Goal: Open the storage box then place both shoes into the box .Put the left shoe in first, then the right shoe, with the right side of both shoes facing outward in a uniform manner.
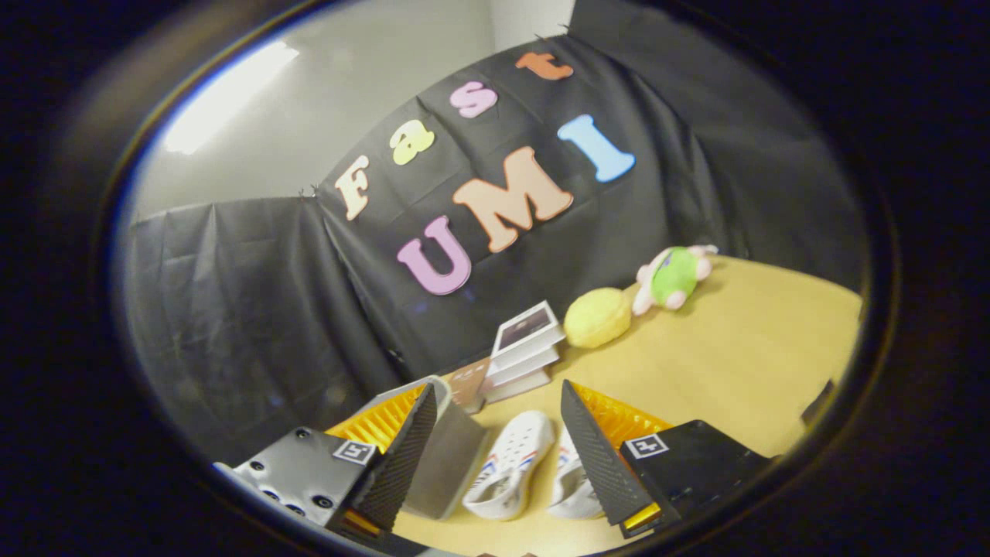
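The hand-held gripper [495, 456] hangs with fingers spread wide, holding nothing, above two white perforated clog shoes [512, 464] lying side by side on the tan wooden table [735, 363]. The grey lidded storage box [445, 456] stands just beside them, behind one finger. Beyond sit stacked books [526, 352], a yellow plush ball [596, 317] and a green-and-pink plush toy [673, 276].

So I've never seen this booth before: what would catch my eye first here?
Probably the pair of white shoes lying on the tan table between the open gripper's fingers. Beyond them, a yellow plush and a green-and-pink toy sit by a stack of books against the black wall. A grey box stands beside the shoes.
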The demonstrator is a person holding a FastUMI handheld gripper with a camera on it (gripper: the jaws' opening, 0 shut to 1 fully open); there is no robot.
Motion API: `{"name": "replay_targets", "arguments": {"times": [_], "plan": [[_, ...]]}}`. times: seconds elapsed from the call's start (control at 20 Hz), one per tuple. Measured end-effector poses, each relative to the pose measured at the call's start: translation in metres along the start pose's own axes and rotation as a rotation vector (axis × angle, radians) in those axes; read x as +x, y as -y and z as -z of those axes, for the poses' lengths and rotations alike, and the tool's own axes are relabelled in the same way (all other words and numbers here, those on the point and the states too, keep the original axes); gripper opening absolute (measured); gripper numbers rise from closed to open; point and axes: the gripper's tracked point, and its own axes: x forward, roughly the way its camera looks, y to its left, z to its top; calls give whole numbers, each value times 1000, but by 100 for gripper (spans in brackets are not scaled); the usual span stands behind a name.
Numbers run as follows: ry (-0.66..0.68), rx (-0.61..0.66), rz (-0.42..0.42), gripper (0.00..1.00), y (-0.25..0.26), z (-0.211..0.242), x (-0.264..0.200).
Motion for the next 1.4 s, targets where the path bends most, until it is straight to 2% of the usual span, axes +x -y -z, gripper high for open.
{"name": "replay_targets", "arguments": {"times": [0.15, 0.4, 0.75, 0.95, 1.2, 1.4], "plan": [[-116, 154, -103, 100, -34, 38, 15], [-272, 341, -175, 100, -63, 82, 39], [-402, 532, -216, 98, -79, 126, 65], [-452, 577, -222, 97, -86, 142, 76], [-496, 635, -262, 62, -97, 152, 81], [-460, 668, -286, 33, -102, 138, 82]]}}
